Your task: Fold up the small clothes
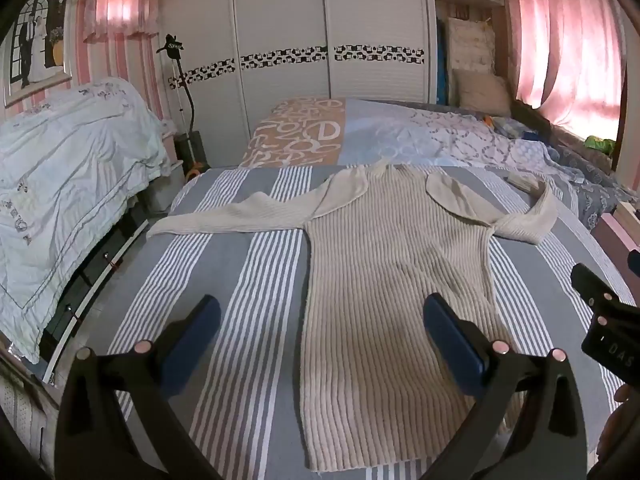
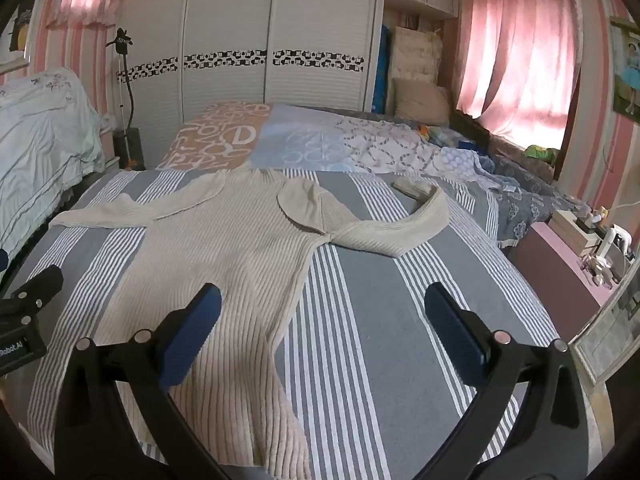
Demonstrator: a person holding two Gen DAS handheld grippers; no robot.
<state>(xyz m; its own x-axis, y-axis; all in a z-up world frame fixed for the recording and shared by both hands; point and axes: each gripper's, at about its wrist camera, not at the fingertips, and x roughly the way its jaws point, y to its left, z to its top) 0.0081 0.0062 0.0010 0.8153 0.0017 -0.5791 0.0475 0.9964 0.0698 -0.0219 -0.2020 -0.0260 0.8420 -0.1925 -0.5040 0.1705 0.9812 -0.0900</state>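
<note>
Two beds fill my views: the near bed with grey-and-white striped cover carries the work, and beyond its far edge lies a second bed with an orange letter-print and pale blue patterned quilt. Behind them stands a white slatted wardrobe with a black-and-white patterned band, and pink curtains glow at the window on my right. Spread flat on the striped cover is the cream ribbed knit sweater, hem toward me and neck toward the far edge; its left sleeve lies straight out to the side, while its right sleeve runs outward and bends back toward the far edge. My left tongs hang above the hem end with their blue pads wide apart and nothing between them, the sweater's left edge lying below the gap. My right tongs are likewise spread wide and empty, above the sweater's right edge and the bare stripes beside it.
</note>
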